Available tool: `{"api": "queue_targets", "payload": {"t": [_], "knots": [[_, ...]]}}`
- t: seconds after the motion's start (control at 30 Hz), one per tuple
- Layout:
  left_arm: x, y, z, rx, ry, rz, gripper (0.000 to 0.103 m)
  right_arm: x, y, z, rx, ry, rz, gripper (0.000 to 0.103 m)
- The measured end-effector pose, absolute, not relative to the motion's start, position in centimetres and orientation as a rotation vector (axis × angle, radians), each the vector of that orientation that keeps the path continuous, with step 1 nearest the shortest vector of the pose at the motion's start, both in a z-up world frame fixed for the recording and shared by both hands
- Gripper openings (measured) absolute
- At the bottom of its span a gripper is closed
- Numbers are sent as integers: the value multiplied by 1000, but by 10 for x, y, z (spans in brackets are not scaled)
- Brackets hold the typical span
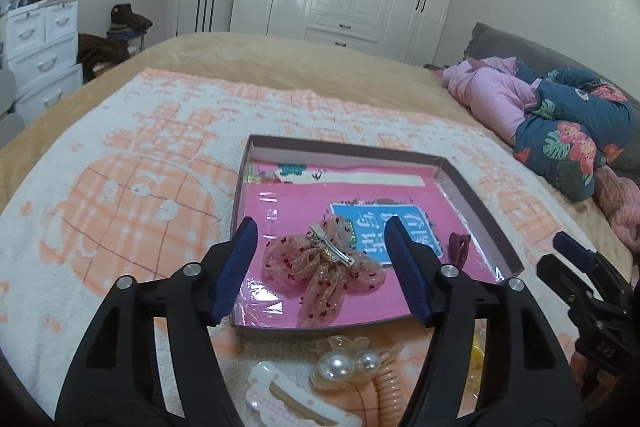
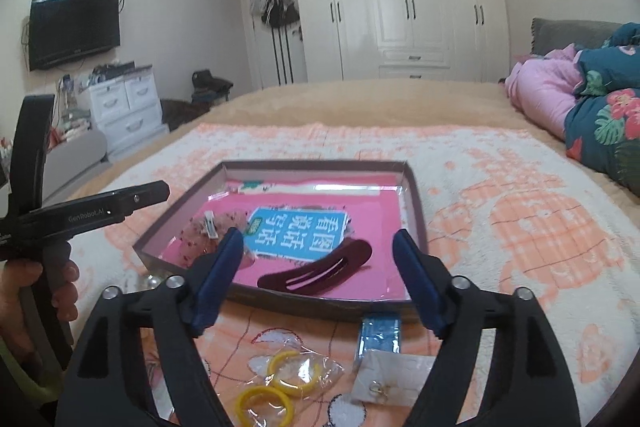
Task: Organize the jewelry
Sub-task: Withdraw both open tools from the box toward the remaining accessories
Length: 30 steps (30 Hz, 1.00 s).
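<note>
The left gripper [image 1: 320, 227] stands with its jaws apart and nothing clamped between the blue pads [image 1: 404, 267]; it hovers above the near part of a shallow cardboard box [image 1: 472, 195]. The pink mesh bow hair clip [image 1: 324, 267] lies inside the box on the pink printed liner [image 1: 288, 207], metal clasp facing up, clear of both pads. A dark red hair clip [image 1: 459, 247] lies in the same box toward its right side. Outside the near wall of the box, on the peach and white blanket [image 1: 120, 167], lie a pearl claw clip [image 1: 348, 363], a white and pink claw clip [image 1: 288, 403] and a peach coil hair tie [image 1: 390, 387]. The right gripper [image 2: 318, 239] is likewise spread wide and holds nothing; the dark red hair clip [image 2: 316, 273] lies flat in the box between its pads [image 2: 218, 279] without touching either. Below the box wall [image 2: 320, 303], on the blanket, lie a clear bag of yellow hair rings [image 2: 280, 383], a blue packet [image 2: 380, 335] and a white card with small earrings [image 2: 384, 379]. At the left edge of the right wrist view a hand [image 2: 24, 303] grips the handle of the left gripper.
</note>
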State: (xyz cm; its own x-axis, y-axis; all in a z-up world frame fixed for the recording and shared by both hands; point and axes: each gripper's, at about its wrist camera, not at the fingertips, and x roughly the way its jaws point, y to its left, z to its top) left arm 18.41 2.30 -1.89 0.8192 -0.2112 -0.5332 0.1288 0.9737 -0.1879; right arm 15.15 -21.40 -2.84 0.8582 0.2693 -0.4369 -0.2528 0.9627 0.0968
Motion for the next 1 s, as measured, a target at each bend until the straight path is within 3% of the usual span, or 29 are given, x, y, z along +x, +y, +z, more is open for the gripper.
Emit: {"api": "queue_targets", "payload": {"t": [0.3, 1.0], "knots": [[155, 15, 0, -121, 510, -203, 90, 125, -225, -11, 43, 397, 264, 87], [106, 15, 12, -118, 449, -216, 92, 90, -240, -5, 55, 379, 263, 91]]}}
